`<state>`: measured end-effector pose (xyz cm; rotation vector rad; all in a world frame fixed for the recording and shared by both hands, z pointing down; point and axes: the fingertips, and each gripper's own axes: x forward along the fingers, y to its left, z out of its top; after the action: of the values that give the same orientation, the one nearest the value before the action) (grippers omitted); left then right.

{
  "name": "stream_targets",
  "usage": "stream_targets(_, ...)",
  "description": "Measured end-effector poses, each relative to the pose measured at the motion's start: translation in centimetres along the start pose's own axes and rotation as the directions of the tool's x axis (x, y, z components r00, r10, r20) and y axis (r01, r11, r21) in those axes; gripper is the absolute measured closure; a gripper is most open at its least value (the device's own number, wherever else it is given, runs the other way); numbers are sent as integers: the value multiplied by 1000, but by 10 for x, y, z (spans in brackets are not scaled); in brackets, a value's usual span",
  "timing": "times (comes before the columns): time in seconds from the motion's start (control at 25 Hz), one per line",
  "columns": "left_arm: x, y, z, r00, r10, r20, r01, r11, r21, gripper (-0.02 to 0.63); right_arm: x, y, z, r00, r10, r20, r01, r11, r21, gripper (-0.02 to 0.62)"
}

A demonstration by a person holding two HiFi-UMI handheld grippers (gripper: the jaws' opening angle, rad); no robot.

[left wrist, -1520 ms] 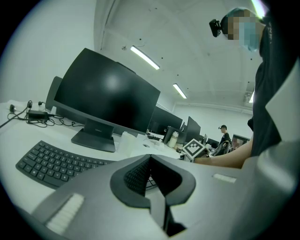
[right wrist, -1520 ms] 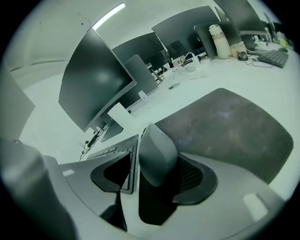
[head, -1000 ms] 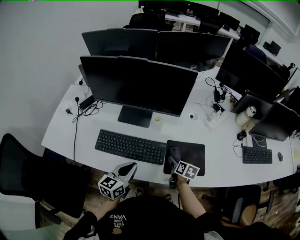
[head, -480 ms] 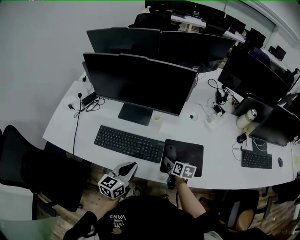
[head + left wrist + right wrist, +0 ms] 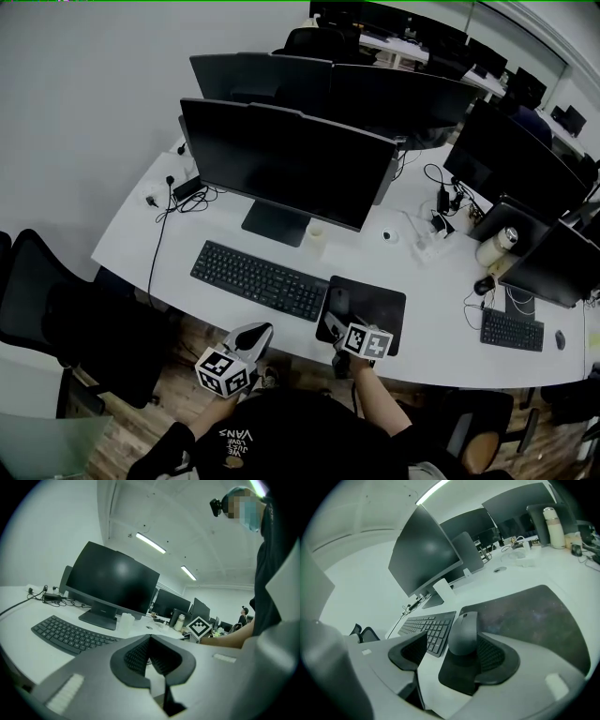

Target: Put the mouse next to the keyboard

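Observation:
A dark grey mouse [image 5: 463, 631] lies on the left part of a black mouse pad [image 5: 534, 616], just right of the black keyboard [image 5: 427, 626]. My right gripper [image 5: 457, 641] is open around the mouse. The right jaw lies against the mouse's side, and a gap shows between the mouse and the left jaw. From the head view the mouse [image 5: 338, 301] sits at the pad's [image 5: 380, 305] left edge beside the keyboard [image 5: 258, 279], with the right gripper [image 5: 335, 322] just behind it. My left gripper [image 5: 261, 332] hangs below the desk's front edge, shut and empty [image 5: 150, 641].
A large monitor [image 5: 286, 159] on a stand sits behind the keyboard, with a small white cup [image 5: 315, 238] by its base. Cables [image 5: 173, 202] run over the desk's left end. More monitors, a bottle [image 5: 495, 246] and a second keyboard [image 5: 511, 330] are to the right. A black chair [image 5: 37, 300] stands left.
The head camera has shifted a little, so the desk sits slightly differently in view. Both grippers and the mouse keep nearly the same places.

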<state>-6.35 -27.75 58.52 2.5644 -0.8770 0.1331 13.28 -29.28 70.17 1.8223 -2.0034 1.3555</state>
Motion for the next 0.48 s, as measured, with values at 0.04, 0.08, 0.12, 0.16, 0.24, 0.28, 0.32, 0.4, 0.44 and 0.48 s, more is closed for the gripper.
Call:
stream_targets(0.04,-1,-2,0,1000,6,6,-6,1000,0,604,-3,3,3,1000,10,6,-10,1000,-11,262)
stream_targets(0.08,-2,-4,1,1000,12,12,-12,1000,0,604,-7,7,6,1000,23,13,-22,1000,-22,262)
stream_targets(0.12,-3,-6,1,1000,18,17,-18,1000,0,604,-12,11,9,999,37,23,-37,999,-31,264)
stream_targets(0.16,-4,-8,0,999,24,21,-24,1000,1,604,-17,15,13,998,55,35,-53,998,-41,268)
stream_targets(0.24,-6,-13,0,999,36,29,-36,999,4,604,-28,27,21,994,96,60,-92,993,-69,284)
stream_targets(0.28,-8,-15,0,999,42,33,-42,999,6,604,-35,33,24,991,116,70,-110,990,-86,302)
stream_targets(0.32,-9,-17,0,998,48,38,-49,999,8,604,-41,39,27,988,134,79,-126,987,-104,325)
stream_targets(0.4,-12,-23,1,997,58,51,-59,998,15,604,-53,49,33,982,164,95,-151,979,-137,365)
stream_targets(0.44,-13,-27,2,996,63,59,-64,998,18,604,-60,53,35,979,178,103,-161,975,-151,388)
stream_targets(0.48,-15,-30,2,995,68,66,-70,997,22,604,-67,56,37,975,190,112,-171,972,-164,407)
